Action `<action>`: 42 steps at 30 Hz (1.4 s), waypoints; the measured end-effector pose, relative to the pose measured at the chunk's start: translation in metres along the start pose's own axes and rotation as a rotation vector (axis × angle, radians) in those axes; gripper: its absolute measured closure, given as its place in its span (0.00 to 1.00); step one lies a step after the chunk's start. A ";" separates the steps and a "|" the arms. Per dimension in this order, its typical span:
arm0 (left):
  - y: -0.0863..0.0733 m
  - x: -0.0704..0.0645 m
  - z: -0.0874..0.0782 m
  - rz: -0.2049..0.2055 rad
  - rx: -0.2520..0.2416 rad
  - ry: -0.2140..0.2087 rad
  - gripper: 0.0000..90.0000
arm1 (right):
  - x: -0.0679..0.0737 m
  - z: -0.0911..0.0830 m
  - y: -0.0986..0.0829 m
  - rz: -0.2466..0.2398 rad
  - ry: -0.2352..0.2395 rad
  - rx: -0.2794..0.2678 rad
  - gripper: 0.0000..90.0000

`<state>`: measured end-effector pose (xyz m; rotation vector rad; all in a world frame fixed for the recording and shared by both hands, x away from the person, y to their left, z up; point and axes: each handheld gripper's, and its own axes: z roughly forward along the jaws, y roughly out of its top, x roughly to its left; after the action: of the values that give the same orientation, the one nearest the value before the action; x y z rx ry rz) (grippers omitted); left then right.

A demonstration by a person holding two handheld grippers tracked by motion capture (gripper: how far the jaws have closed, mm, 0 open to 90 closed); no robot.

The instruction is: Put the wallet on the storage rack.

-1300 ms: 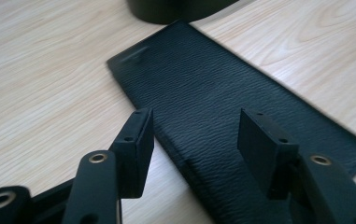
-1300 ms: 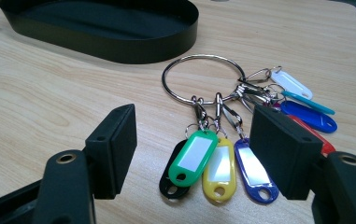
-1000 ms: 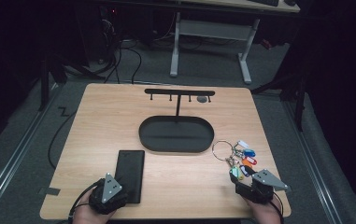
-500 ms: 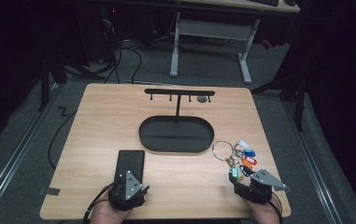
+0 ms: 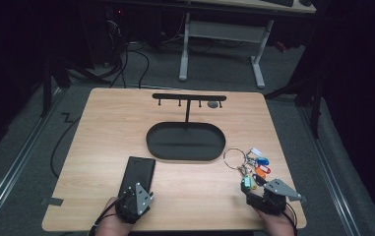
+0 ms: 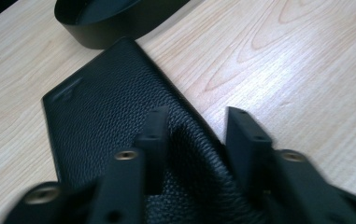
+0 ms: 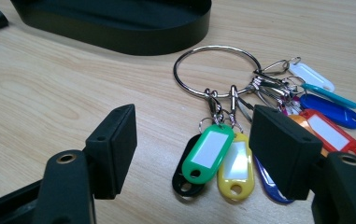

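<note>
— Black grained leather is what your left gripper (image 6: 192, 135) has between its jaws: they stand apart, straddling the near corner of the wallet (image 6: 105, 121), one jaw over the leather, the other off its edge above the wood.

— And from above?

— In the high view your left gripper (image 5: 135, 200) sits at the near end of the wallet (image 5: 138, 173), which lies flat on the wooden table (image 5: 101, 137), its far end pointing toward the black oval tray (image 5: 185, 141).

— What about my right side?

— Your right gripper (image 7: 192, 140) is spread wide, holding nothing. The green tag (image 7: 208, 151) and yellow tag (image 7: 234, 170) of the key bunch (image 7: 259, 121) lie on the table between the jaws. Its big steel ring (image 7: 215, 70) lies just short of the tray wall.

— Where is that on the table?

— Near the right front corner: your right gripper (image 5: 266, 196) is just behind the key bunch (image 5: 251, 164), right of the tray. The T-shaped hook stand (image 5: 189, 98) rises from the tray's far side.
</note>
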<state>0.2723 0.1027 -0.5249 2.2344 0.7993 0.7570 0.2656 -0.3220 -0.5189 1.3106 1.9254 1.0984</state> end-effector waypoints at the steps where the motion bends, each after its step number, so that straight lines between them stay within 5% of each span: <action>1: -0.001 0.002 -0.001 -0.013 -0.008 -0.009 0.77 | 0.000 0.000 0.000 0.012 0.004 -0.005 0.36; 6: -0.005 0.006 -0.003 -0.013 -0.026 -0.026 0.88 | -0.004 -0.002 -0.001 0.047 0.002 -0.017 0.36; 24: -0.007 0.015 -0.015 -0.030 -0.051 -0.026 0.92 | -0.008 -0.004 -0.001 0.060 0.006 -0.020 0.37; 33: -0.008 0.029 -0.037 -0.118 -0.148 -0.042 0.94 | -0.009 -0.002 -0.002 0.072 0.014 -0.017 0.37; 42: -0.009 0.036 -0.045 -0.163 -0.191 -0.055 0.95 | -0.011 -0.002 -0.002 0.088 0.010 -0.017 0.38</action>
<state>0.2620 0.1504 -0.4922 1.9852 0.8341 0.6616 0.2668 -0.3335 -0.5194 1.3951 1.8766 1.1635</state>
